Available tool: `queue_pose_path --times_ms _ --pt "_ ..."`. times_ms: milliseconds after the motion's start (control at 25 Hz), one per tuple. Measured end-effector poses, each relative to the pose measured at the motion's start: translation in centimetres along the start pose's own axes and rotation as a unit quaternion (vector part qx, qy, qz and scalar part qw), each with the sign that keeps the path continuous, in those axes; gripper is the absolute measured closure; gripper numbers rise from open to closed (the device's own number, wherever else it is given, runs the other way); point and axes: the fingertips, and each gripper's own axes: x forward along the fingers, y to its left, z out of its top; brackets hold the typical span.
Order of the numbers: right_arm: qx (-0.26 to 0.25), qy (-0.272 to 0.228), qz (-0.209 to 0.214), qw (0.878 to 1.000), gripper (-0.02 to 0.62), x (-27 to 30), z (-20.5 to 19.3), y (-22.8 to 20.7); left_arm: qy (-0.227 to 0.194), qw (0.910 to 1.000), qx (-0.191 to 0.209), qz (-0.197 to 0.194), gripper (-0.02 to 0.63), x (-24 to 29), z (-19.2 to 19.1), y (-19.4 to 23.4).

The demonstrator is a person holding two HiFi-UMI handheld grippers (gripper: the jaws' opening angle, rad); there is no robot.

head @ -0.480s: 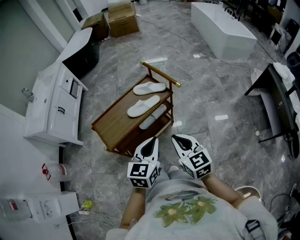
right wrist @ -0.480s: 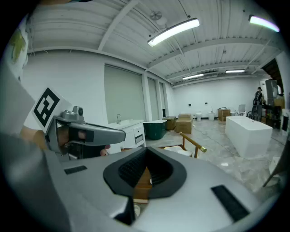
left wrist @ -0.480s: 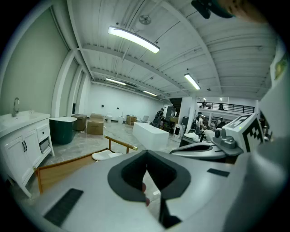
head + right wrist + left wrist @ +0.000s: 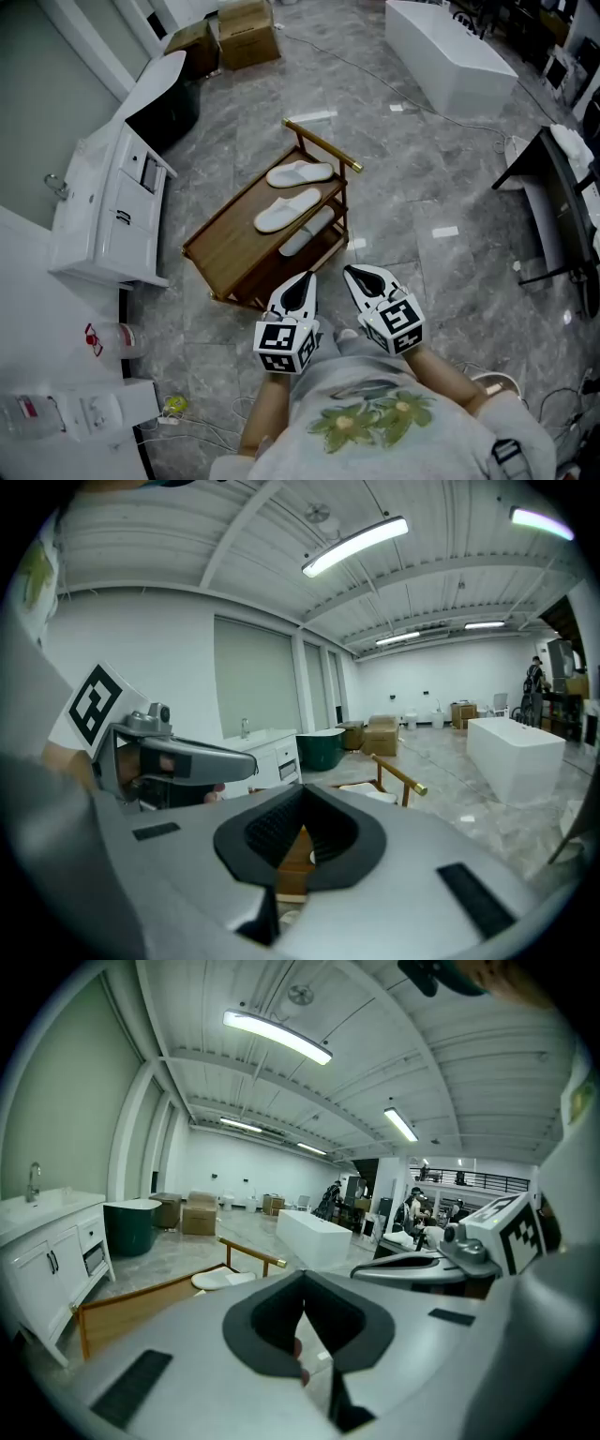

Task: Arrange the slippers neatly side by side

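Left tongs [image 4: 306, 279] and right tongs [image 4: 353, 275] tilt slightly downward, closed.

Almost nothing differs: in the head view the cardboard box [image 4: 246, 33] and white bathtub [image 4: 450, 56] sit marginally higher (a slight camera drift).

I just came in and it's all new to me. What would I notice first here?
A wooden cart stands in the middle of the grey floor, with a white slipper and a second slipper on top. Nearer the person, the left claw and the right claw hang side by side, both shut and empty. A long white tub sits at the far right.
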Motion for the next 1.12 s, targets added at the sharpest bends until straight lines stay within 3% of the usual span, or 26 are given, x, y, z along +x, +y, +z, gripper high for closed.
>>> queue_pose_path --times_ms 520,1120 --pt "0.003 0.014 0.011 1.000 0.589 3.6 -0.3 -1.2 0.018 0.9997 -0.003 0.016 0.592 2.5 0.0 3.1" --pt "-0.009 0.049 0.023 0.998 0.584 13.3 1.9 -6.4 0.031 0.9991 -0.017 0.023 0.592 11.0 3.1 10.7"
